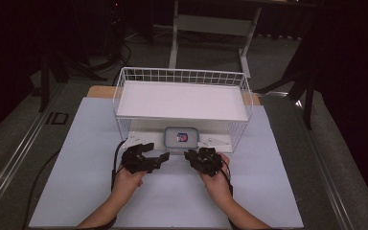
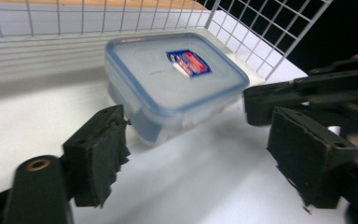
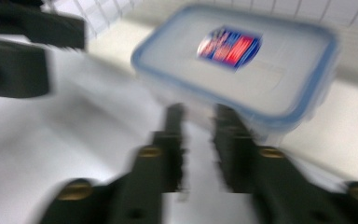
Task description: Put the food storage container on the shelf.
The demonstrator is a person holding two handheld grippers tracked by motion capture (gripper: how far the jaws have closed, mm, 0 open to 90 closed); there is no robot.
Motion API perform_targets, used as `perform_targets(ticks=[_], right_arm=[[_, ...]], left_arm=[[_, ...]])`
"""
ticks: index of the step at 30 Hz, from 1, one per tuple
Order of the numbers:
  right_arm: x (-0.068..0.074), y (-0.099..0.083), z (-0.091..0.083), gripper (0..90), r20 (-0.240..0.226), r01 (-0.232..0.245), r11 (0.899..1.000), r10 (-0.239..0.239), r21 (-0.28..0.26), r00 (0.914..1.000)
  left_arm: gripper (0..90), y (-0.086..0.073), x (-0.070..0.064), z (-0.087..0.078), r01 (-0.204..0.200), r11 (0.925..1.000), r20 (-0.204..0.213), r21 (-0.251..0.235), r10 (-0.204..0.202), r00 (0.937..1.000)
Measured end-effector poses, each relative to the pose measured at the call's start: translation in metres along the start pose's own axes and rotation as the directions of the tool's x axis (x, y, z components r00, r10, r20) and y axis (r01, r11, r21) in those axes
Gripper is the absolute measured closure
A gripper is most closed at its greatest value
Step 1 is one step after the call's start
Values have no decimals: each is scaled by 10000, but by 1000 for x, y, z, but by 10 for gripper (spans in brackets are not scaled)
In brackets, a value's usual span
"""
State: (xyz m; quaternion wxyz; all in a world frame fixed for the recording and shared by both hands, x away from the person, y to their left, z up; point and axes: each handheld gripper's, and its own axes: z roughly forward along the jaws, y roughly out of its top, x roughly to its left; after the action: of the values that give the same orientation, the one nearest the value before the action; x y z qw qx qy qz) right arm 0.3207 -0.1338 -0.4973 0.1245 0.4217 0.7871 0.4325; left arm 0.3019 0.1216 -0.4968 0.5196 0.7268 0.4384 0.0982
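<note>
The step in hand looks like drawing the clear rectangular plastic box with a blue-rimmed lid (image 1: 182, 138) out from the lower level of the white wire rack (image 1: 124, 91), so both grippers should close on opposite walls squarely and pull level. The left gripper (image 2: 198, 154) has its jaws spread wide and empty with the box just beyond them; the right gripper (image 3: 199, 144) has a narrow gap between its jaws, holding nothing, with the box just ahead of their tips.
</note>
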Motion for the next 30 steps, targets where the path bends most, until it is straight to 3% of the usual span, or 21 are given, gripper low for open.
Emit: perform_targets(ticks=[1, 2, 4, 9, 10, 21, 30], right_arm=[[-2, -3, 5, 897, -11, -117, 9997, 117, 192, 9999], [-2, -4, 7, 898, -17, -122, 9995, 123, 276, 9999], [-3, -5, 13, 899, 28, -148, 9991, 147, 388, 9999], [-3, -4, 23, 900, 57, -39, 9984, 36, 570, 10000], [-2, -4, 25, 900, 75, -29, 9985, 25, 541, 10000], [4, 7, 43, 900, 131, 97, 9987, -104, 507, 9999], [-4, 15, 53, 899, 439, -28, 9990, 9, 440, 9990]], left_arm=[[148, -4, -1, -3, -130, 9999, -130, 72, 131, 9998], [144, -11, -2, -8, -367, 9993, -411, -67, 364, 9985], [0, -14, -2, -9, -493, 9987, -537, -111, 486, 9974], [3, -21, 1, -11, -582, 9980, -651, -266, 564, 9963], [3, -23, 2, -9, -698, 9971, -885, -309, 668, 9938], [3, -25, 6, -9, -631, 9971, -900, -427, 591, 9942], [4, -29, 5, -9, -673, 9969, -870, -400, 636, 9942]])
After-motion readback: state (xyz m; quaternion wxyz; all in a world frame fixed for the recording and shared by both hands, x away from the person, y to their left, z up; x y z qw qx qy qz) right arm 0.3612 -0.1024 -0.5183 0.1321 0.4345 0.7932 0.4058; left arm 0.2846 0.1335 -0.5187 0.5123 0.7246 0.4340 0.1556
